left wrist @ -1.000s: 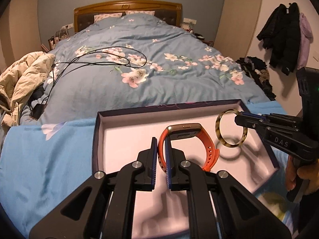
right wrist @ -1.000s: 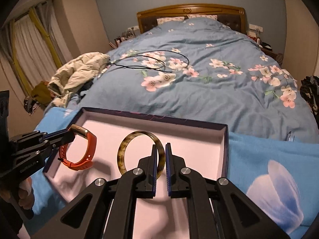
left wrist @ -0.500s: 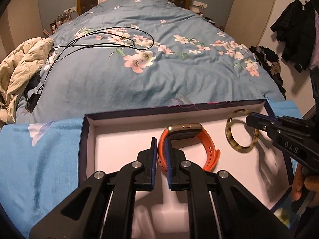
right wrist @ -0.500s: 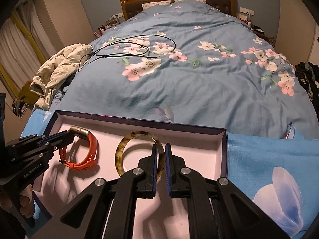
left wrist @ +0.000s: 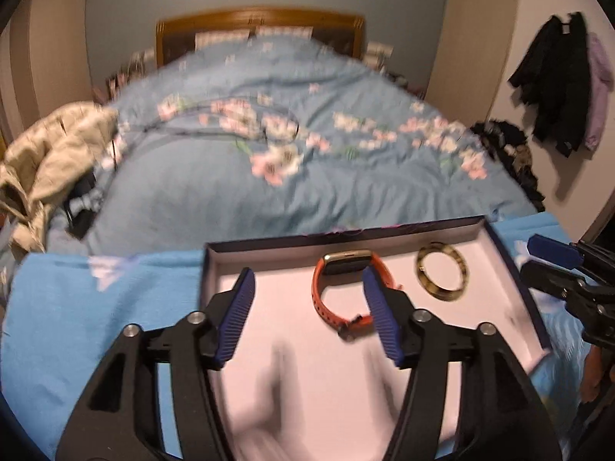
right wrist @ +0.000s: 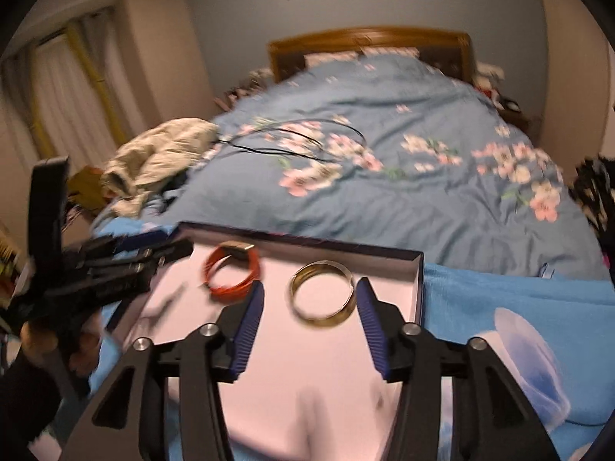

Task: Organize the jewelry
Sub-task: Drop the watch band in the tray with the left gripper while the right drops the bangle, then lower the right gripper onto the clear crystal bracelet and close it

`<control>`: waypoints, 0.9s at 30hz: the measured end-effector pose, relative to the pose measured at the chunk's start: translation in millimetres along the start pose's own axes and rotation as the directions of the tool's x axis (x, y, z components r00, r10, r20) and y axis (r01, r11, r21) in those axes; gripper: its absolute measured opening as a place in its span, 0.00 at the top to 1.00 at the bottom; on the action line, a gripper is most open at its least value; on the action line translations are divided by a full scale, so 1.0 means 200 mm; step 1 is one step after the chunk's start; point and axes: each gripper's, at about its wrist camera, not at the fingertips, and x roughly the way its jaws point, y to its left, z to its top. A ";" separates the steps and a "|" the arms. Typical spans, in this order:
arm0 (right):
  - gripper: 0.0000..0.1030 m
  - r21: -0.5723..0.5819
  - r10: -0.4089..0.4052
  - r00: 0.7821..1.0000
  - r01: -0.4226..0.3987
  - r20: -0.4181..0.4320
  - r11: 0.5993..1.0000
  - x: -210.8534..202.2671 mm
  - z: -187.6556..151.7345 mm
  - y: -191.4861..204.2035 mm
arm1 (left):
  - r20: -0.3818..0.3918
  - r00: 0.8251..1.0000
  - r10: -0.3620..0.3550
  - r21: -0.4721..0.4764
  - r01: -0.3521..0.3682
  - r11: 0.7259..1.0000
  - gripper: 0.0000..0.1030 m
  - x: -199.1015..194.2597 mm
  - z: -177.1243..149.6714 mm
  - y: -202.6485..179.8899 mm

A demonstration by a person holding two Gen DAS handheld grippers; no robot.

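Spread wide and holding nothing: left gripper (left wrist: 307, 299) and right gripper (right wrist: 309, 311), above a shallow jewelry box (left wrist: 511, 269) on the bed (left wrist: 269, 184). Lying inside, apart: orange watch (left wrist: 338, 292) left, tortoiseshell bangle (left wrist: 442, 276) right.

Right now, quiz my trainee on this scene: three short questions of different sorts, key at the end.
1. True or false: the left hand-held gripper is shut on the orange band.
2. Which lies nearer the box's right wall: A) the orange band, B) the bangle, C) the black cable?
3. Fill in: the right hand-held gripper's jaws are ____.

Key: 1 false, its jaws stand apart and the band lies in the box. 2 B. 3 open.
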 end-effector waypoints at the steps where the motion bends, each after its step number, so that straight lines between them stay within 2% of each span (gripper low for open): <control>1: 0.52 -0.018 0.013 1.000 -0.012 0.009 1.000 -0.05 -0.03 0.02 | 0.042 0.999 0.007 0.023 -0.007 1.000 0.39 -0.09 -0.03 -0.01; 4: 0.52 -0.070 0.034 0.999 -0.033 0.014 0.997 -0.18 -0.15 0.07 | 0.117 0.993 -0.006 0.074 -0.003 0.997 0.32 -0.29 -0.11 -0.02; 10: 0.52 -0.103 0.057 0.998 -0.059 -0.019 0.993 -0.36 -0.40 0.13 | 0.133 0.989 -0.057 0.114 0.042 0.993 0.32 -0.57 -0.36 -0.02; 17: 0.58 -0.058 0.043 0.996 -0.048 -0.080 0.997 -0.42 -0.65 0.12 | 0.113 0.990 -0.079 0.114 0.066 0.991 0.32 -0.72 -0.61 0.00; 20: 0.59 -0.028 0.055 0.994 -0.058 -0.094 0.998 -0.43 -0.71 0.11 | 0.098 0.990 -0.099 0.116 0.087 0.989 0.32 -0.76 -0.70 -0.02; 27: 0.59 -0.042 0.078 0.992 -0.083 -0.099 0.996 -0.44 -0.78 0.17 | 0.051 0.993 -0.109 0.174 0.099 0.980 0.32 -0.77 -0.84 -0.11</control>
